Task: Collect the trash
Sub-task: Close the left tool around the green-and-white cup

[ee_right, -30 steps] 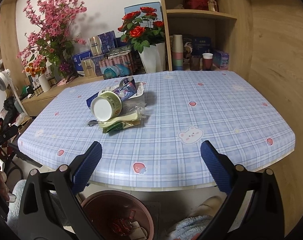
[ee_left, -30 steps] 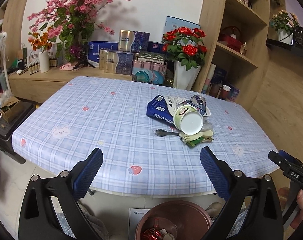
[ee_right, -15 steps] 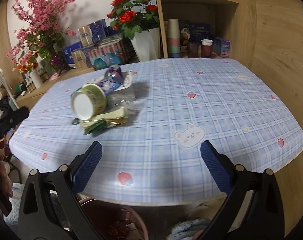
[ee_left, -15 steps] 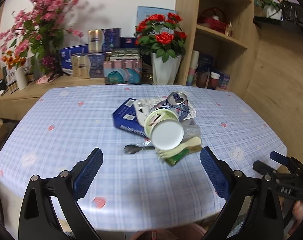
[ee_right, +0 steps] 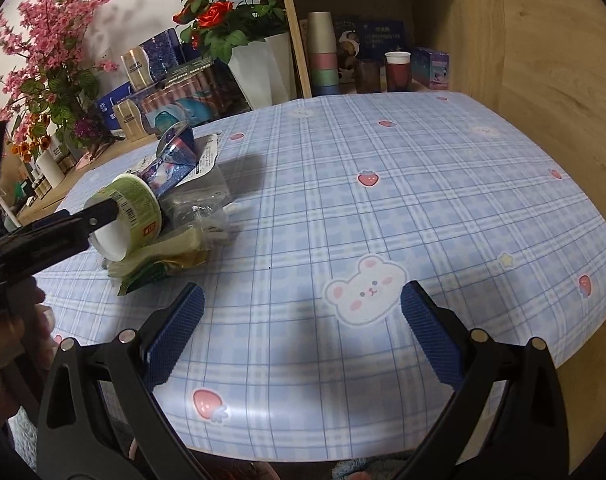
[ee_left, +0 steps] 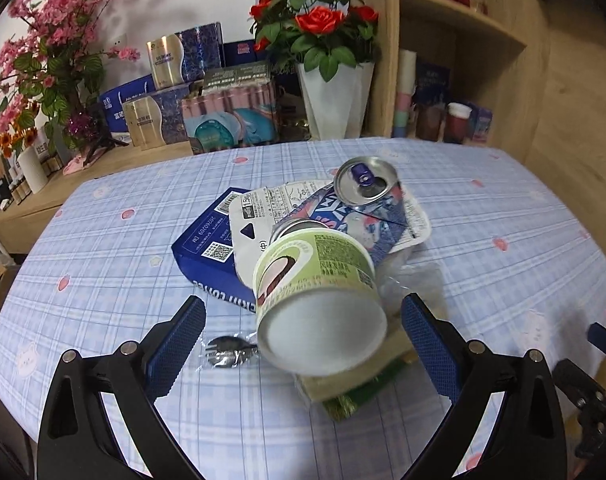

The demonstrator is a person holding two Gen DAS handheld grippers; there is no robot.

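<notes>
The trash sits in one heap on the checked tablecloth (ee_left: 103,240), left of centre as my right camera sees it. On top lies a green paper cup (ee_left: 319,292) on its side, white base facing my left gripper (ee_left: 301,336). Behind it a crushed blue can (ee_left: 365,184) leans with its opened top showing, resting on a white lidded tray (ee_left: 255,216). Under the tray lies a dark blue carton (ee_left: 207,248). Beneath the cup I see clear plastic film (ee_left: 419,276) and a flat yellow-green wrapper (ee_left: 351,396). A small plastic spork (ee_left: 227,352) lies on the cloth, just beside the cup's base.

My left jaws stand wide apart, one finger on each side of the cup's base, touching nothing that I can see. In the right view, one left finger tip overlaps the cup (ee_right: 123,216); whether they touch I cannot tell.

My right gripper (ee_right: 301,328) hovers over bare cloth near the front edge, jaws wide apart and holding nothing, well apart from the heap. A printed bear (ee_right: 365,288) shows between its fingers.

Beyond the table: a white vase of red roses (ee_left: 331,96), stacked boxes (ee_left: 175,92), and wooden shelving (ee_left: 463,40).
</notes>
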